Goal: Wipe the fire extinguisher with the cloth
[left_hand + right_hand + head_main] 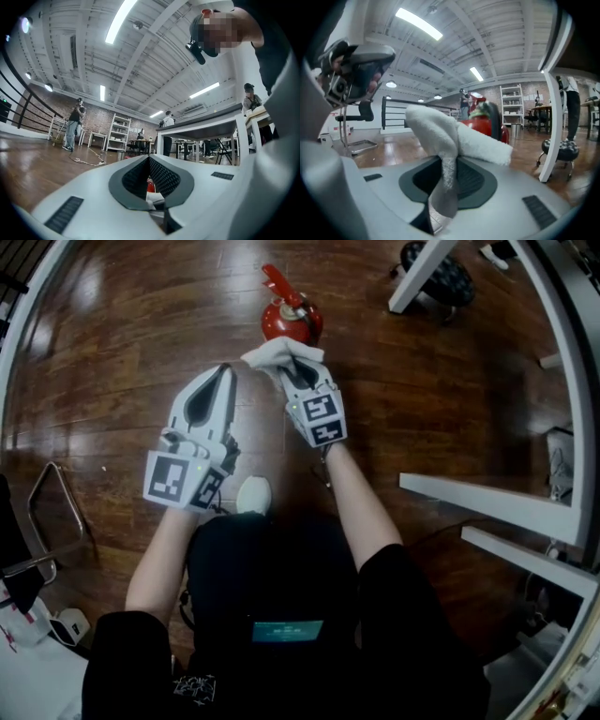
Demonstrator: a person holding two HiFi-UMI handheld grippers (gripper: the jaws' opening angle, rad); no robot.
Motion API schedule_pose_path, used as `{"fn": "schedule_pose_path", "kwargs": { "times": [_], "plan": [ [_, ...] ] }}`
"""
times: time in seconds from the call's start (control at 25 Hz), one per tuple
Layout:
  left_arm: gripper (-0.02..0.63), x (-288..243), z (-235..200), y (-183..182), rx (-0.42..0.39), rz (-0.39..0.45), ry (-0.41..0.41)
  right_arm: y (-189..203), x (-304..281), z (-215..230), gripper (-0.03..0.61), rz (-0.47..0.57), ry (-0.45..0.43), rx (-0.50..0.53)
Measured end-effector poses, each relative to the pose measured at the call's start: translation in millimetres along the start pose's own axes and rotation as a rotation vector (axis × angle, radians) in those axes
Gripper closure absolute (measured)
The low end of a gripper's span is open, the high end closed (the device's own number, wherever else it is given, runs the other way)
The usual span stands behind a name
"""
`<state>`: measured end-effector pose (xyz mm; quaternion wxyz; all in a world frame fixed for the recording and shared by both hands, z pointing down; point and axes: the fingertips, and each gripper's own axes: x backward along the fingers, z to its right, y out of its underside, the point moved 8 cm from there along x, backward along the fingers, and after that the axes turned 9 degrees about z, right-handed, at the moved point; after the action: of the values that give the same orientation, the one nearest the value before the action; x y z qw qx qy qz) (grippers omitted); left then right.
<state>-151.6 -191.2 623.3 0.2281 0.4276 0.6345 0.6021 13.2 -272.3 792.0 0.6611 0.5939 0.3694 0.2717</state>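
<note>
A red fire extinguisher stands upright on the wooden floor ahead of me. My right gripper is shut on a white cloth, and the bunched cloth lies right against the extinguisher's near side. In the right gripper view the cloth sticks up from between the shut jaws of my right gripper and hides part of the red extinguisher close behind it. My left gripper is shut and holds nothing, just left of the cloth. Its own view shows a sliver of the extinguisher past the closed jaws of my left gripper.
White table frames stand at the right, and a white leg with a rolling chair base at the top right. A metal chair frame is at the left. People and tables are far off across the room.
</note>
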Motion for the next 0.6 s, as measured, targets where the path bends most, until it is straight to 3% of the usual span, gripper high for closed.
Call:
{"fn": "schedule_pose_path", "kwargs": {
  "times": [0.2, 0.32, 0.44, 0.6],
  "plan": [
    [0.611, 15, 6, 1, 0.027, -0.012, 0.001, 68, -20, -2, 0.466, -0.201, -0.020, 0.036],
    [0.611, 22, 11, 0, 0.015, -0.019, 0.004, 82, -17, -1, 0.468, -0.244, -0.034, 0.040],
    [0.611, 26, 14, -1, 0.009, -0.019, 0.009, 59, -2, 0, 0.468, -0.146, -0.054, 0.014],
    [0.611, 23, 23, -1, 0.001, -0.019, 0.019, -8, 33, 9, 0.466, 0.084, -0.057, -0.032]
  ]
}}
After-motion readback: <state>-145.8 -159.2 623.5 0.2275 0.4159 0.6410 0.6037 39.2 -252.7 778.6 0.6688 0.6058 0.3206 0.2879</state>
